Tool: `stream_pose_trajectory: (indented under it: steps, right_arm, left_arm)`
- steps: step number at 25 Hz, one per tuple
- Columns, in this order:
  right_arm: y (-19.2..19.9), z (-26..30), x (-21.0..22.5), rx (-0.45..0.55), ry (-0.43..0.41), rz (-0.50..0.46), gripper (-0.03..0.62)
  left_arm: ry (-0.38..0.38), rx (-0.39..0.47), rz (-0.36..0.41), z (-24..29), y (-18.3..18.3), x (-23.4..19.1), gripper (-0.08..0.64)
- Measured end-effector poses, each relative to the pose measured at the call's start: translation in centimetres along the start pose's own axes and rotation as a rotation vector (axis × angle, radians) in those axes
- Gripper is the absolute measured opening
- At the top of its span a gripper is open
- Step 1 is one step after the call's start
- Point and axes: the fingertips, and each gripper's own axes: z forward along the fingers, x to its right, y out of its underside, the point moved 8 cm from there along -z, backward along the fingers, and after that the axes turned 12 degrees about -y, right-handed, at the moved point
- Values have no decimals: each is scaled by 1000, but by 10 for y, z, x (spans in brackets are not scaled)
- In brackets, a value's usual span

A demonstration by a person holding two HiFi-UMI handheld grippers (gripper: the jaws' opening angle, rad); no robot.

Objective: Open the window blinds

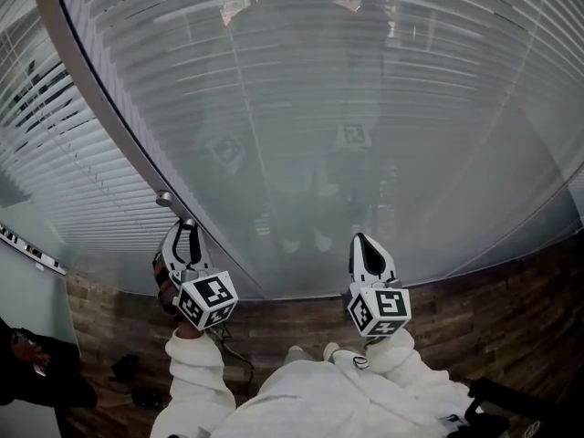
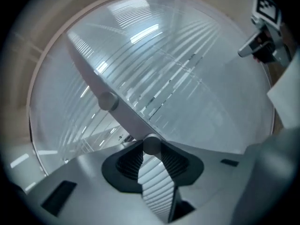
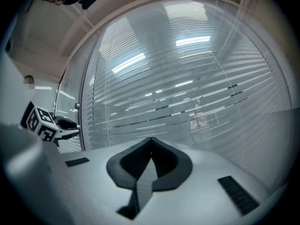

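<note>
White slatted window blinds (image 1: 365, 108) hang shut behind a glass pane, also filling the right gripper view (image 3: 187, 88). A grey metal frame post (image 1: 109, 126) runs down the left of the pane and carries two round knobs. My left gripper (image 1: 186, 226) is at the post, its jaws closed round the lower knob (image 2: 151, 144). The upper knob (image 2: 108, 101) stands free just beyond it. My right gripper (image 1: 365, 245) hovers before the glass to the right, shut and empty, its tips (image 3: 151, 139) meeting.
A brown brick-patterned floor (image 1: 511, 308) lies below the glass. Dark objects (image 1: 36, 363) sit at the lower left by a second blind panel (image 1: 46, 144). White sleeves (image 1: 301, 391) show at the bottom.
</note>
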Motion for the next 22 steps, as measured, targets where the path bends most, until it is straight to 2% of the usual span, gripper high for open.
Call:
stream_pose_trajectory:
  steps: [3,7,9,11,22]
  right_arm:
    - [0,-3,3,2,8,-2,11]
    - [-2,-3,4,1,12,-5,11]
    - [-2,-2,3,0,9,-4,11]
    - [-2,-2,3,-1,5,-3,11]
    - [0,0,1,0,-2,6,12]
  left_arm:
    - [32,-35,-189,-1,0,-2,121]
    - [107,-94,-531,1,2,-9,123]
    - [128,-123,-667,1,1,-12,123]
    - [135,-146,-760,1,1,-13,121]
    - [168,-222,-1131,2,5,-17,121]
